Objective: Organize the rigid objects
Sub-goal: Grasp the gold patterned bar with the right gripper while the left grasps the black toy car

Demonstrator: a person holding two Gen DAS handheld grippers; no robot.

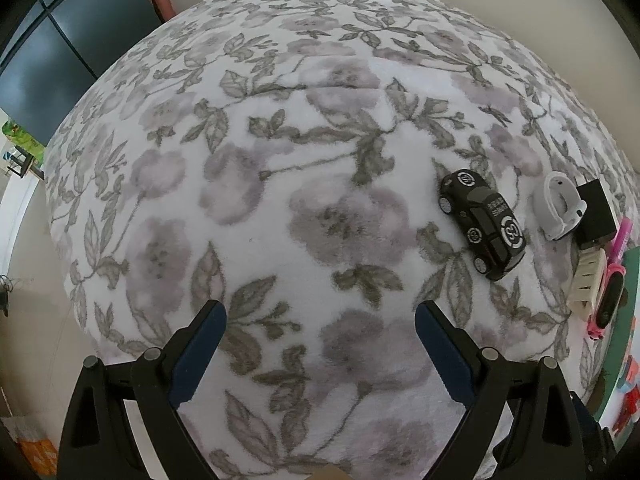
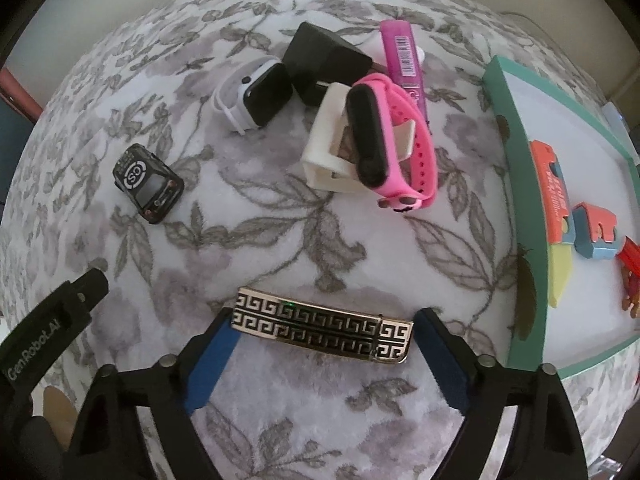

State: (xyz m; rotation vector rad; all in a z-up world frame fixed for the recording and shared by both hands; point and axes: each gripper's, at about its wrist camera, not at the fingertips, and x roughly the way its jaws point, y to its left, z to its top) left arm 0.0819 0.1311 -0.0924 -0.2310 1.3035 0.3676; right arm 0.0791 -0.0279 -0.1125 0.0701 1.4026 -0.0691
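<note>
Two grippers work over a soft surface draped in a plush white blanket with a grey floral print, likely a bed or cushion. At its right edge lies a shallow teal-rimmed white tray that already holds a few coral and blue pieces, so it looks like the place for sorted items.

Farther back sits a loose cluster: a black cube-shaped charger, a cream plastic frame with a pink silicone fitness band draped on it, a white-strapped smartwatch and a magenta marker. A small black toy car stands apart to the left.

Nearest is a gold metal hair clip with a black Greek-key pattern, lying flat between the blue-padded fingers of the right gripper. Those fingers are spread, bracketing its two ends without pressing on it. To grip well, lower slightly into the pile, centre the clip and close along its length, gently, since polished metal may slip or spring out.

The left gripper hovers over bare blanket, fingers apart, holding nothing.
</note>
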